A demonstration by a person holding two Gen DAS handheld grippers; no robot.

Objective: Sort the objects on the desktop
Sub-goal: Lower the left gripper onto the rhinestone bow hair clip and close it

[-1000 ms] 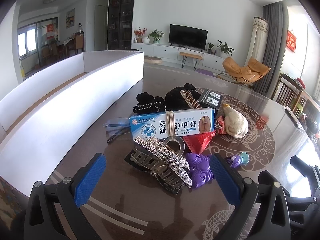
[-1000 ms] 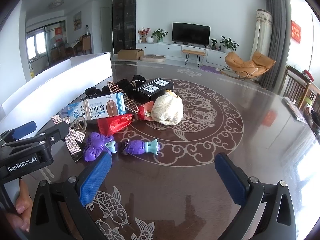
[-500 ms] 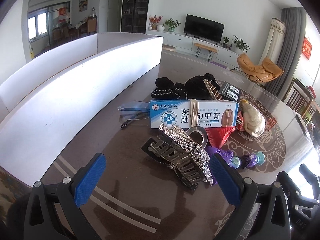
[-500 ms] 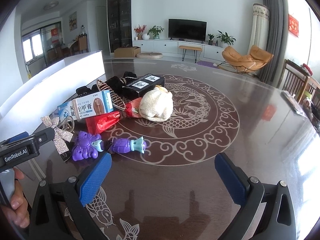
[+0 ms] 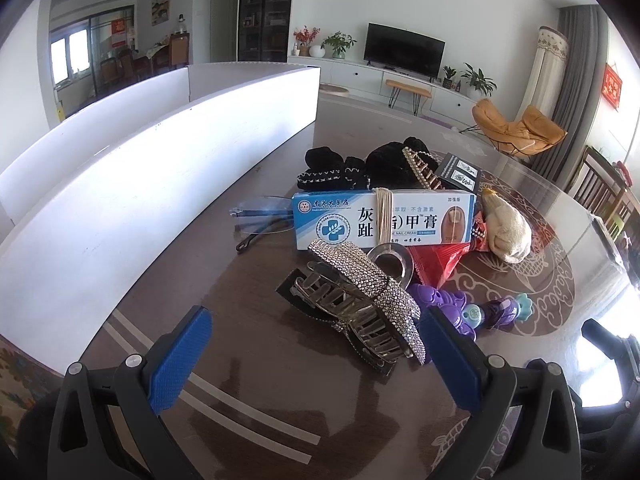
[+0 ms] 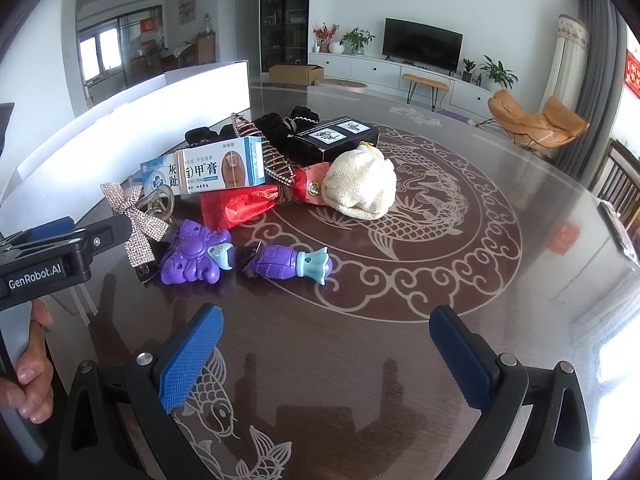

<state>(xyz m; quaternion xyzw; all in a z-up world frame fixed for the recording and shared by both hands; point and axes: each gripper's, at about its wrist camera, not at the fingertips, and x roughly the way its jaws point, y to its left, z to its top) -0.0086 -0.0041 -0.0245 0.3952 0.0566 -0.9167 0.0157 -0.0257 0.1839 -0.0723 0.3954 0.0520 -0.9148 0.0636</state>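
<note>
While both pairs of blue-padded fingers are held wide with nothing between them, the left gripper point(image 5: 316, 354) is lined up just short of the rhinestone hair claw point(image 5: 360, 304), nearest item of the pile on the worktop point(image 5: 248, 360). The right gripper point(image 6: 326, 354) hangs over bare wood, well apart from the clutter.

Risk is judged to lie in that claw: the purple toy point(image 5: 444, 306) is touching its far side and a metal ring point(image 5: 394, 265) sits just behind, so a closing pad could be caught on either and neighbours dragged along. Slippage on the glittering, curved band is also thought likely.

Seen close, the claw is silvery, toothed, tilted, topped by a sparkling bow. Behind it lie the blue-and-white cream box point(image 5: 384, 220) and spectacles point(image 5: 260, 220); the white bin point(image 5: 160, 168) runs along the left.
</note>
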